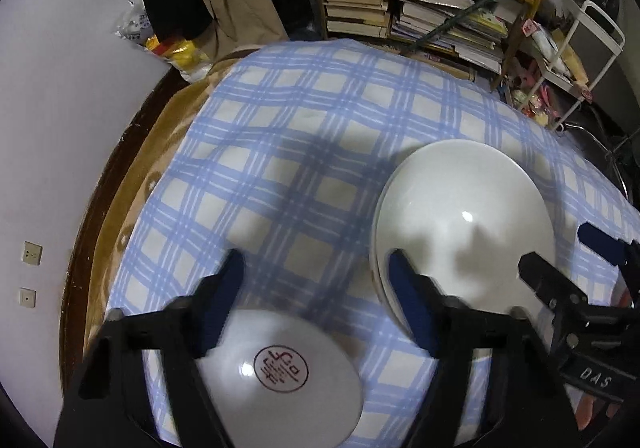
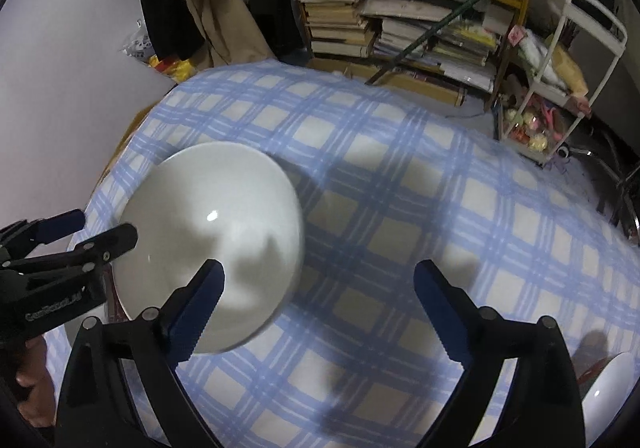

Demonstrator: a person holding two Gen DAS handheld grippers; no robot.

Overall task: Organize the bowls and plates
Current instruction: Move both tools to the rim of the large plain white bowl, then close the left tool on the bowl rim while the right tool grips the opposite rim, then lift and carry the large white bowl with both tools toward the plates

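Left gripper (image 1: 316,268): black frame, blue pads, jaws partly apart, nothing clamped; hung over the near edge of the small white glazed plate with a red round stamp (image 1: 280,372).
Stamped plate: flat on the blue-and-white checked tablecloth (image 1: 304,120), closest to the left wrist camera; partly hidden by the gripper frame.
Right gripper (image 2: 320,280): jaws spread wide, empty; left finger (image 2: 200,304) seen over the rim of the large plain white glazed dish (image 2: 212,232), right finger over bare cloth.
Large dish: near mid-table; a second rim is seen under its left edge in the left wrist view, so judged a stack; count cannot be told.
Third piece: white glazed rim (image 2: 612,380) at lower right of the right wrist view, well apart from the dish.
Handling: judged ceramic, stiff, heavyish, brittle, slick glaze; cloth is soft, so a rim can be tipped for access.
Grip point: rim edge, one pad above and one below; a stack is best supported from both sides.
Obstructions: none on the cloth between the pieces; the grippers sit close together over the large dish, collision risk.
Surroundings: cluttered yellow bookshelf (image 1: 420,8) and white wire cart (image 2: 560,88) beyond the far table edge, clear of the work.
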